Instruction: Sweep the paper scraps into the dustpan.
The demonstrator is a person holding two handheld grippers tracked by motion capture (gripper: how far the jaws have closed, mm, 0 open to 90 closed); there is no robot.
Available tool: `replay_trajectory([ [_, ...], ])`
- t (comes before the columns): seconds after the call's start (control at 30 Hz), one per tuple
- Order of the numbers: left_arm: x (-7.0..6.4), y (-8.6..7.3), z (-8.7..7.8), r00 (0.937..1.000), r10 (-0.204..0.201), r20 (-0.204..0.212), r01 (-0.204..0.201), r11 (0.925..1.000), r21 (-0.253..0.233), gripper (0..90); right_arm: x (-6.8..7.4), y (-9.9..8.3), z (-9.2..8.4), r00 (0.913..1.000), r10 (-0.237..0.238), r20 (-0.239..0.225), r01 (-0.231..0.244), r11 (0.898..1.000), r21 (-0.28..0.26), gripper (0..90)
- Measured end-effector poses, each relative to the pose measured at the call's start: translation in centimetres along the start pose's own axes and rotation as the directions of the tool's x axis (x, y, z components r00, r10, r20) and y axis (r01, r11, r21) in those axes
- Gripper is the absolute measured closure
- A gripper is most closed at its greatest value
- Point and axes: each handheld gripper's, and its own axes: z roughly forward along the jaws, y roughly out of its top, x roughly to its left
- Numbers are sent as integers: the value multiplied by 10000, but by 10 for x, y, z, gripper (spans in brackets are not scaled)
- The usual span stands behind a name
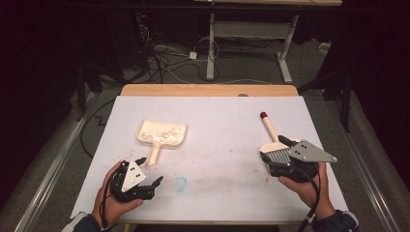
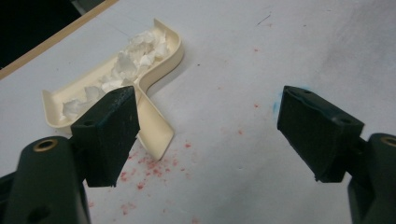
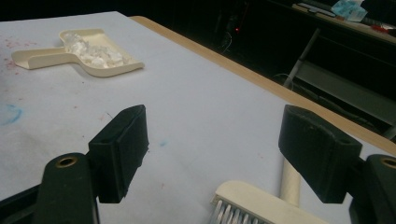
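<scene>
The bench (image 1: 212,193) is covered by a white sheet, marked with faint red specks and a blue smudge near its near edge.

The dustpan (image 1: 162,133) lies left of the bench's middle, its handle pointing toward the near-left corner, and it is filled with white paper scraps (image 1: 167,134). The scraps are heaped loosely; if the pan is lifted by the handle and tipped, or jolted, they could be spilled back onto the sheet.

The brush (image 1: 273,145) is set down near the right edge, its red-tipped handle pointing toward the far edge and its bristles toward the near edge. It lies close to the right edge, so a careless nudge could send it toward the drop.

The left hand-held gripper (image 1: 145,181) is held near the near-left corner, just short of the dustpan's handle, with its jaws spread and nothing between them. In the left gripper view (image 2: 205,135) one jaw is seen overlapping the handle, yet no contact can be confirmed. If the jaws are closed off-centre on that thin, flat handle, the pan may be twisted or may slide on the smooth sheet.

The right hand-held gripper (image 3: 210,149) is spread wide over the brush head, which lies low between the jaws and is not pinched. If the gripper is drawn away low, the head could be caught by a jaw and the brush dragged.
</scene>
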Motion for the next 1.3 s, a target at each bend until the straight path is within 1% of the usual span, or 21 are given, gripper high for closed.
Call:
replay_trajectory([
  [0.17, -2, 0, -1, 9999, 136, -43, -136, 9999, 36, 203, 3, -6, -1, 9999, -117, -77, 118, 9999, 89, 248],
  [0.23, -2, 0, 0, 9999, 162, -39, -162, 9999, 59, 203, 5, -8, -1, 9997, -237, -36, 238, 9996, 164, 246],
  [0.37, -2, -1, 1, 9998, 200, -28, -200, 9998, 91, 203, 7, -13, -3, 9994, -302, -138, 304, 9994, 144, 245],
  [0.6, -2, -2, 2, 9995, 329, -34, -328, 9992, 208, 203, 8, -21, -6, 9996, -279, 15, 278, 9994, 217, 245],
  [0.73, -2, -2, 3, 9994, 346, -7, -345, 9991, 261, 203, 8, -27, -7, 9991, -399, 134, 395, 9988, 280, 245],
  [0.93, -4, -2, 3, 9989, 468, -3, -468, 9985, 285, 203, 9, -36, -13, 9992, -372, 173, 366, 9989, 304, 243],
  [1.03, -3, -2, 3, 9992, 409, -26, -408, 9987, 304, 203, 8, -43, -15, 9996, -205, 168, 201, 9994, 268, 242],
  [1.17, -2, -3, 3, 9993, 356, -74, -354, 9989, 300, 203, 8, -54, -16, 9994, -249, 235, 237, 9985, 500, 239],
  [1.3, -1, -2, 4, 9996, 293, -42, -292, 9993, 252, 203, 8, -62, -17, 9996, -101, 270, 81, 9973, 729, 239],
])
